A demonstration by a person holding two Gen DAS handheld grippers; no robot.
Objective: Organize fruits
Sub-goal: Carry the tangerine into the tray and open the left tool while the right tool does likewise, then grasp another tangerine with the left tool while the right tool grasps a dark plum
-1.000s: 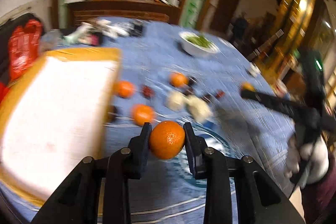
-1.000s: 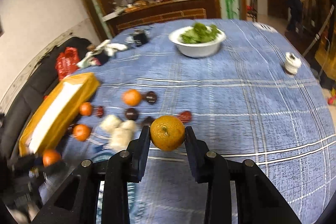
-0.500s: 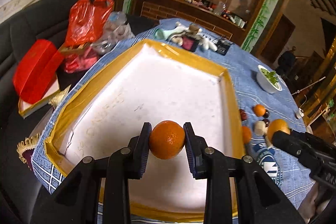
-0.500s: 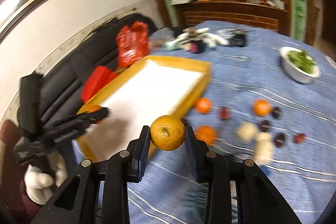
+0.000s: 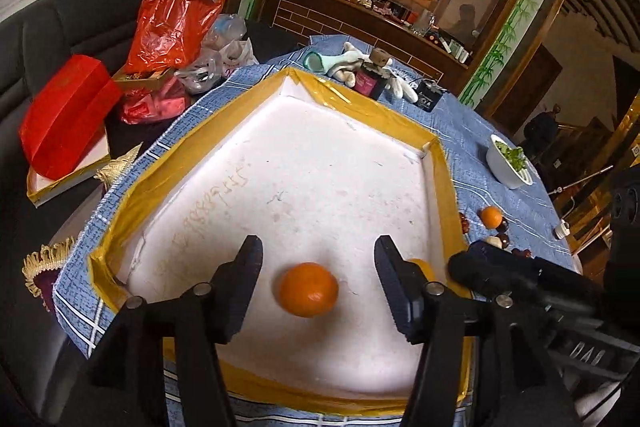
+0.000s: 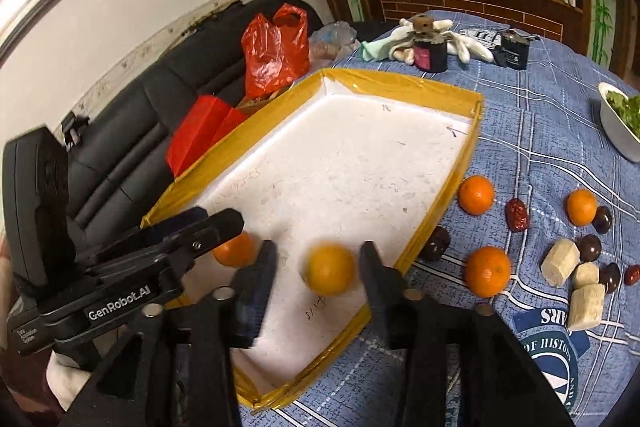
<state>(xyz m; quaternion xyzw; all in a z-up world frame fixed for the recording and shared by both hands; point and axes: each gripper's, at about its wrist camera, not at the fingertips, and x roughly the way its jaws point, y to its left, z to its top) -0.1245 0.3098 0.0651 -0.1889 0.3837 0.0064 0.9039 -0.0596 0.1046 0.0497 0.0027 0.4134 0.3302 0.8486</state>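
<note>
A white tray with a yellow taped rim (image 5: 360,111) (image 6: 400,79) lies on the blue checked tablecloth. My left gripper (image 5: 318,281) is open over the tray's near end, and an orange (image 5: 308,289) lies free on the tray between its fingers. My right gripper (image 6: 316,273) is open too, with a blurred orange (image 6: 330,270) loose between its fingers above the tray. The left gripper's orange also shows in the right wrist view (image 6: 236,249). The right gripper's orange peeks out beside my left finger (image 5: 420,265).
Three oranges (image 6: 476,195) (image 6: 487,271) (image 6: 581,207), dark dates (image 6: 517,214) and pale chunks (image 6: 560,263) lie on the cloth right of the tray. A white bowl of greens (image 5: 509,163) stands farther right. Red bags (image 5: 172,23) sit on the black sofa at left.
Both grippers have opened and let go of their oranges over the tray. The left one's orange now rests on the tray; the right one's is still moving.
</note>
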